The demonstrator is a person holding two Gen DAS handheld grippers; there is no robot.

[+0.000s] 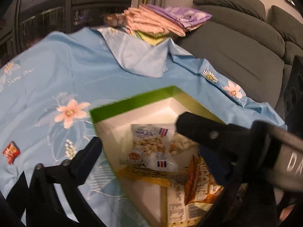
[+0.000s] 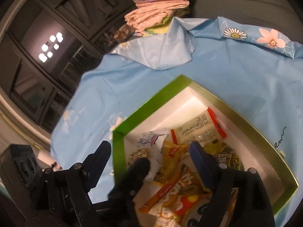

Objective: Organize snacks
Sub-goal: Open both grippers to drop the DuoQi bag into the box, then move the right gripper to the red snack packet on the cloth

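Snacks (image 2: 176,172) heaped in green box (image 2: 151,102), right gripper (image 2: 149,151) fingers spread empty above them, left gripper (image 1: 140,128) likewise spread over box, left view alone shows red packet (image 1: 11,152) on blue floral cloth (image 1: 56,71), folded fabrics (image 1: 162,20) and grey sofa (image 1: 236,43) beyond.

Home living room; grey sofa (image 1: 236,43), folded bedlinen stack (image 1: 162,20), flowered blue sheet (image 1: 56,71), dark windows (image 2: 37,56)
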